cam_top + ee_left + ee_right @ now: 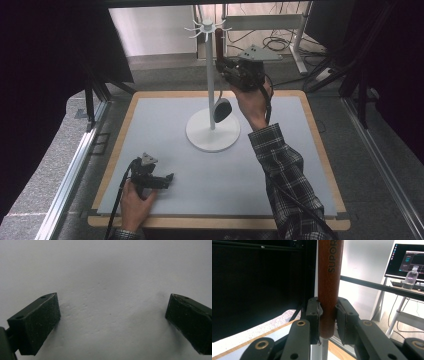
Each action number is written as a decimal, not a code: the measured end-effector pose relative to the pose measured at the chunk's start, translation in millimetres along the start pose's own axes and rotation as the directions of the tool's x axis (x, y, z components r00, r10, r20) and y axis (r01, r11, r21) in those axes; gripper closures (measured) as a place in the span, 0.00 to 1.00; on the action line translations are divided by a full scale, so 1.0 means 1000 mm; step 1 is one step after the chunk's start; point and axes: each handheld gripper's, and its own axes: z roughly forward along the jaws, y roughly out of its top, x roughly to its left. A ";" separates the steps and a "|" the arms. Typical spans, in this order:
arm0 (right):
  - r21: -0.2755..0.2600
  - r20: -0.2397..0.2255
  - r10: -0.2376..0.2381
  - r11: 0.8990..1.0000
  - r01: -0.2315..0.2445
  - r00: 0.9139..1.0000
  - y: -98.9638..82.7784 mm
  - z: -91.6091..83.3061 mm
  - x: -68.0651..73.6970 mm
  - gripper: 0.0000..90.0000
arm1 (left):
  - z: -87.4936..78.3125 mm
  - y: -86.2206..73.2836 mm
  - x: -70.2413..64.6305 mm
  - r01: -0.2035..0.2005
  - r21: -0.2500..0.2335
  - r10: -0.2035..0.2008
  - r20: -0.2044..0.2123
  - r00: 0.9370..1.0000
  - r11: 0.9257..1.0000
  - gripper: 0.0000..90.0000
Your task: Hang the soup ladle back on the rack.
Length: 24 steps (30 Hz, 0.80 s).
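Dark curtains close in both sides of your workspace, and behind it a pale wall, desk legs and trailing cables show; a monitor (405,261) and a clear bottle (410,277) sit off in the right gripper view. Below that lies the table (320,150) with its wooden rim and grey mat, and on the mat stands a white stand (210,75) with a round base and short hooks ringed at its top.

Your right gripper (226,67) is raised beside the pole near those hooks, with the jaws pressed against both sides of a brown wooden handle (329,287) of a utensil. That handle hangs upright, and the utensil's dark head (222,110) dangles low, just above the base. Judging by the pose, you are hanging the utensil on a hook or lifting it off; which one I cannot tell. Either way, keep the handle vertical, move slowly at the hook, and avoid knocking the thin pole, since the stand could tip.

Your left gripper (167,178) lies low on the mat near the front left corner, jaws spread wide and holding nothing, only bare mat between them.

Hidden points: the handle's top end is cut off in the right gripper view, so whether it sits on a hook is unclear. The head's exact shape is too small to make out.
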 end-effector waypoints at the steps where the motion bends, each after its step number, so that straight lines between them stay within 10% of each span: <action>1: 0.000 0.000 0.000 1.000 0.000 1.000 0.000 0.000 0.000 0.81 | 0.000 0.000 0.000 0.000 0.000 0.000 0.000 1.000 1.000 0.00; 24: 0.023 -0.010 -0.018 1.000 0.018 1.000 -0.008 -0.016 -0.004 0.65 | 0.000 0.000 0.000 0.003 -0.003 -0.003 0.000 1.000 1.000 0.00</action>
